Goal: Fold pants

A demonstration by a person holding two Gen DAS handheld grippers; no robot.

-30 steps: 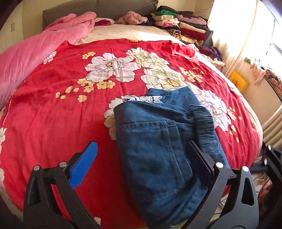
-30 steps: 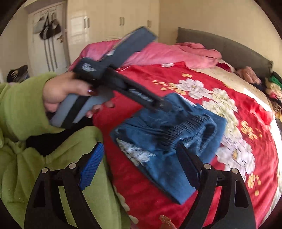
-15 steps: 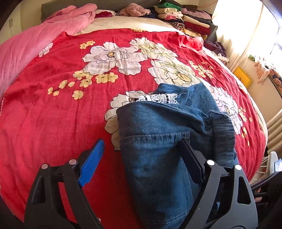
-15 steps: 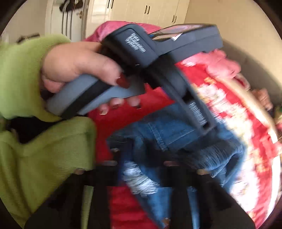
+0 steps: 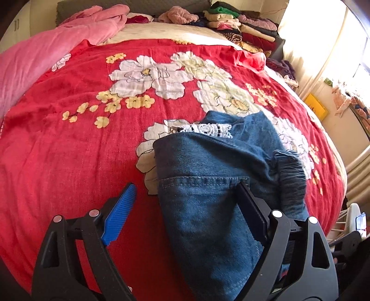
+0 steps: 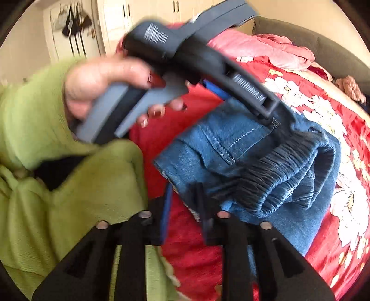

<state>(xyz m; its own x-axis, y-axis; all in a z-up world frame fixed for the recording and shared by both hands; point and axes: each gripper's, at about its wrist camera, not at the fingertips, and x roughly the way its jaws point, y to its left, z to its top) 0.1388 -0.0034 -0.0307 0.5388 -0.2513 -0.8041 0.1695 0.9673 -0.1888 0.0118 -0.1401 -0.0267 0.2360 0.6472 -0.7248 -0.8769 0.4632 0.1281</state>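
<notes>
Two sets of tongs are over the bed at once. The left tongs (image 5: 185, 199) stand spread wide: the blue pad (image 5: 119, 215) hangs above bare red cover, while the dark pad (image 5: 251, 211) lies against the denim, with no pinch between them. The right tongs (image 6: 182, 208) sit much narrower, their jaws having just been opening, and they are blurred; a corner of denim lies right at their tips, but whether the pads press on it I cannot tell. From the right wrist view, a hand (image 6: 101, 85) in a green sleeve (image 6: 30, 120) grips the grey handle of the other tool, reaching across the pile.

The pants (image 5: 208, 192) are blue denim, folded into a thick bundle near the bed's near edge, toward its right side. A stitched pocket seam runs across the top layer, a gathered elastic waistband (image 6: 282, 169) bulges out at the bundle's right side, and a strip of white lace (image 5: 208, 128) peeks from beneath the far edge.

Under them lies a red bedspread (image 5: 69, 150) with large white flowers. A pink blanket (image 5: 46, 53) sits along the far left edge, and stacked clothes (image 5: 233, 20) fill the far right corner.
</notes>
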